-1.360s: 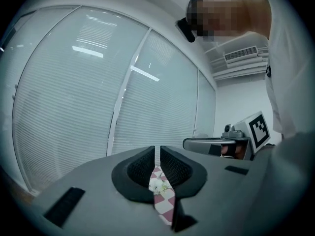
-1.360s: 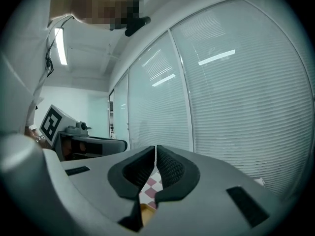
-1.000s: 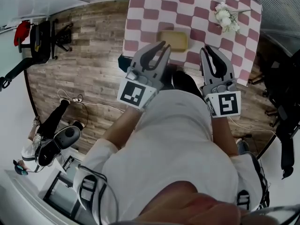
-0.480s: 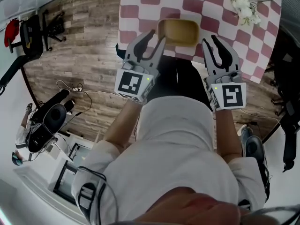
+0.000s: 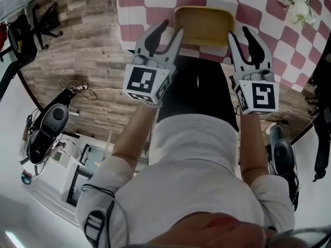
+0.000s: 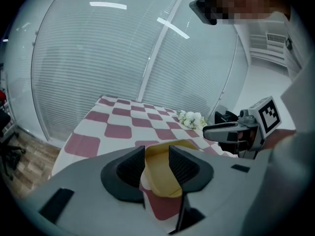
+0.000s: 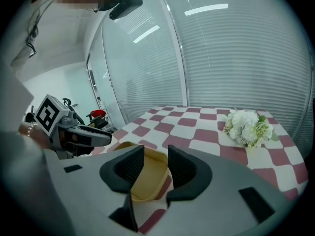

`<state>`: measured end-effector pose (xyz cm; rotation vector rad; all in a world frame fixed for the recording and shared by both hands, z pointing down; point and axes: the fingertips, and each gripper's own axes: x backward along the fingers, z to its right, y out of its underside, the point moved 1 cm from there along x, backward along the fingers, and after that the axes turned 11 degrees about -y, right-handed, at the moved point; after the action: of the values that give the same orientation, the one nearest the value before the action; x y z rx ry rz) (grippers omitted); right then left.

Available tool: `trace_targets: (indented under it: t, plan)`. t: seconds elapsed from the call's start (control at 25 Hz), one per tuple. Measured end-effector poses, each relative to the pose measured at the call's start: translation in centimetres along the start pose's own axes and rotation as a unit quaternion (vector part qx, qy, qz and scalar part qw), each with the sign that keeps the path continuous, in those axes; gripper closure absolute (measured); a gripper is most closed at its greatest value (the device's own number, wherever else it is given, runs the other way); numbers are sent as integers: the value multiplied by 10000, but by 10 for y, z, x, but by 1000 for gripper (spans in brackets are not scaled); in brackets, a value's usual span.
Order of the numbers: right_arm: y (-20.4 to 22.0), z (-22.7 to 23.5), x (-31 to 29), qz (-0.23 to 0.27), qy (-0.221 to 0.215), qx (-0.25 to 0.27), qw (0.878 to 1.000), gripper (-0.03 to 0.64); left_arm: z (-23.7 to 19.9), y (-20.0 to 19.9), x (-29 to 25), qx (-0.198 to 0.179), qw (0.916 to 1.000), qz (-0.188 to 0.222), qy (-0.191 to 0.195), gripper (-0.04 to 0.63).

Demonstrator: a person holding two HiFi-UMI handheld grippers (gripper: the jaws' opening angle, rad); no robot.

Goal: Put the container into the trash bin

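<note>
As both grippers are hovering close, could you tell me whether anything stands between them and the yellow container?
Nothing visible does. The left gripper and right gripper, jaws opening and empty, flank the container at the table edge; the flowers lie well aside.

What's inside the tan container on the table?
Nothing seen: the container shows a bare tan floor. The left gripper and right gripper, jaws opening with nothing clamped between them, overlap its near corners, so those bits can't be checked.
</note>
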<state>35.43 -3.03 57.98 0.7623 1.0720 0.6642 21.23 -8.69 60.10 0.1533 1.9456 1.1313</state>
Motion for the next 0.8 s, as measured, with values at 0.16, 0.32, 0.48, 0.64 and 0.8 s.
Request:
trace_targets:
  t: [0.16, 0.32, 0.48, 0.64, 0.8]
  plan:
    - [24, 8, -14, -233, 109, -139, 9996, 451, -7, 20, -15, 138, 9997, -198, 58, 443]
    - [42, 12, -26, -357, 140, -242, 9990, 451, -8, 33, -26, 159, 9994, -304, 111, 439]
    - [54, 14, -33, -486, 174, -313, 9982, 451, -11, 39, -32, 200, 9990, -374, 138, 439]
    - [62, 17, -36, -573, 195, -378, 9974, 455, -10, 40, -34, 258, 9986, -409, 202, 439]
    - [65, 17, -37, -557, 178, -438, 9973, 495, -2, 42, -39, 253, 9984, -459, 233, 440]
